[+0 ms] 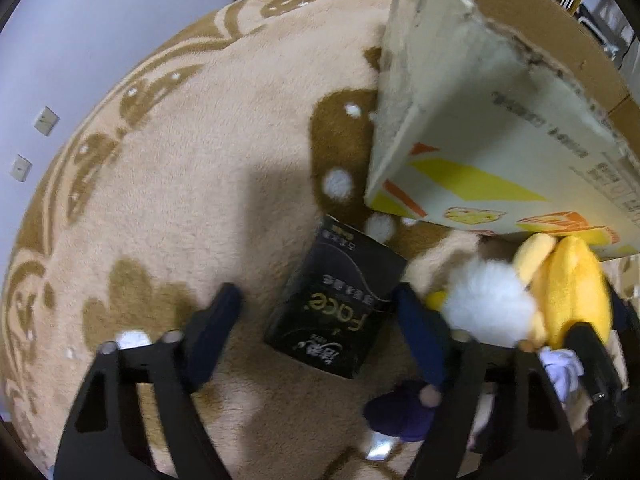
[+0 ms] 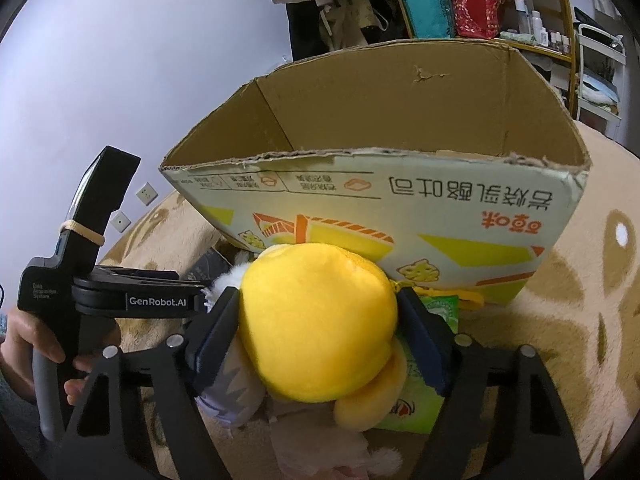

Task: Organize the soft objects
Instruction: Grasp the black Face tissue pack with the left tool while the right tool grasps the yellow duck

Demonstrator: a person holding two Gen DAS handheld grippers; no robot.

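Right gripper [image 2: 318, 328] is clamped on the yellow plush toy [image 2: 316, 320], pads pressed into both sides of its round body, held just in front of the cardboard box [image 2: 360, 208] and below its rim. Box is open-topped, near wall printed, top edge torn; looks empty in the part of the inside that's visible.

Left gripper [image 1: 320, 320] has its fingers spread wide with nothing between them, hovering over the blanket [image 1: 180, 160] left of the box corner. A black tissue pack [image 1: 340, 304] lies on the blanket under that gap, beside the box's near-left corner.

More soft stuff in front of the box: a white fluffy toy [image 1: 488, 304] touching the yellow one, a green packet [image 2: 416, 392] under the right gripper, something purple [image 1: 400, 412] nearer the camera.

Risks, my read:
- Toy sits below the rim. Moving forward without lifting first would ram it into the near wall and shove or tip the box; it sits on a soft blanket, so probably slides easily.
- Plush squashes, so the grip is on stuffing. Could slip out mid-lift.
- White toy is touching the yellow one; can't tell if it's attached or snagged. May get dragged along.
- Left gripper is close to the right one; collision possible if both move toward the box.
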